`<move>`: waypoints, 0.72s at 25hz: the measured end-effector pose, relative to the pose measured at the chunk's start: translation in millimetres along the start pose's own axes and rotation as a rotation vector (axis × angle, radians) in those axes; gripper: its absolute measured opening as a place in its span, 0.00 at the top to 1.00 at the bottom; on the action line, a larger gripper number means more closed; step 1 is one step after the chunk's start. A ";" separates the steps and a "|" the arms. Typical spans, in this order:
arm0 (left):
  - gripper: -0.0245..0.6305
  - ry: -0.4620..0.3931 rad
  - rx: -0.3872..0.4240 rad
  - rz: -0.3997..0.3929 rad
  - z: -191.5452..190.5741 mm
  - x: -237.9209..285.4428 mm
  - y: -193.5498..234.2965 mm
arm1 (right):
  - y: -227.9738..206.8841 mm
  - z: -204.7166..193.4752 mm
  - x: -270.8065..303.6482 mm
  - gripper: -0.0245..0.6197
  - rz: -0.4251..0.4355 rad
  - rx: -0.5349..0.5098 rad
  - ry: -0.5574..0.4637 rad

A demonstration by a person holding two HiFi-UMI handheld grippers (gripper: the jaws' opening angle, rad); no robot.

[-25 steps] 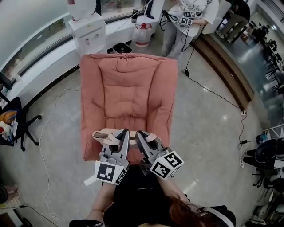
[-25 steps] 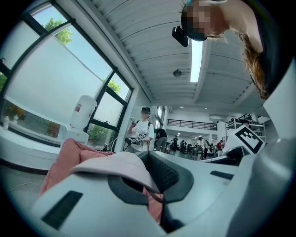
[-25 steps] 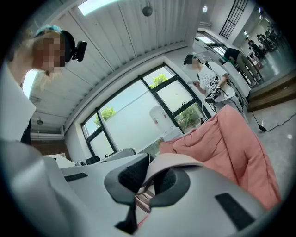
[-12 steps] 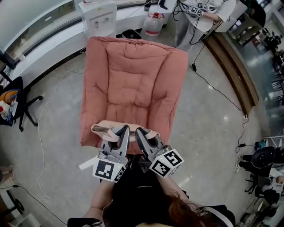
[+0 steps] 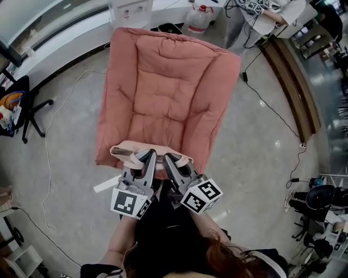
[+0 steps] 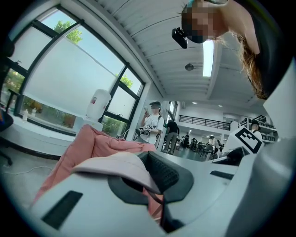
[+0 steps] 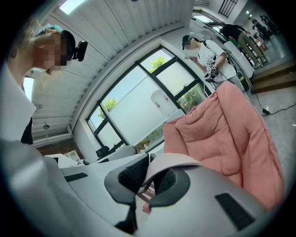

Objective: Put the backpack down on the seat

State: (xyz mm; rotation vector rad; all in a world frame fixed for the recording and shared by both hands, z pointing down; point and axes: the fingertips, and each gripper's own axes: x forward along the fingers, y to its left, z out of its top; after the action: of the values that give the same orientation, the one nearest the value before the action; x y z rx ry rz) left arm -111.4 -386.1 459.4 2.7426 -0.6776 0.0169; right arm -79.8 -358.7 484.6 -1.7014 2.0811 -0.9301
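Note:
The seat (image 5: 163, 92) is a big pink padded cushion chair, seen from above in the head view. A pale beige backpack (image 5: 124, 149) hangs at the seat's front edge, mostly hidden under both grippers. My left gripper (image 5: 145, 158) is shut on one beige strap (image 6: 115, 163), which drapes over its lower jaw. My right gripper (image 5: 169, 159) is shut on the other strap (image 7: 172, 161). The two grippers stand side by side, tips pointing at the seat. The pink cushion (image 7: 226, 125) shows behind the right jaws, and the cushion (image 6: 92, 143) also behind the left jaws.
A water dispenser (image 5: 130, 7) and a water jug (image 5: 199, 16) stand behind the seat. A black office chair (image 5: 23, 103) is at the left, a cable (image 5: 45, 163) runs over the floor, a wooden bench (image 5: 288, 81) lies at the right, and a person (image 5: 267, 7) stands at the back.
The seat has come nearer and lower in the head view. Both grippers stay shut on the straps, and the backpack's top now lies a little further over the seat's front edge.

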 end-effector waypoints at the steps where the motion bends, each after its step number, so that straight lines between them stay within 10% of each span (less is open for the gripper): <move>1: 0.93 0.008 -0.012 0.001 -5.3 1.2 2.3 | -4.0 -3.8 1.8 0.90 -0.002 0.006 0.010; 18: 0.93 0.060 -0.075 -0.032 -37.7 54.5 37.8 | -62.0 -5.4 44.2 0.90 -0.065 0.029 0.044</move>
State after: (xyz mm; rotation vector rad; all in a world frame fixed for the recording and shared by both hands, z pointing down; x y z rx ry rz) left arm -77.9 -430.9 511.2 2.6699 -0.6051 0.0646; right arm -47.2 -404.9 535.9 -1.7591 2.0405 -1.0207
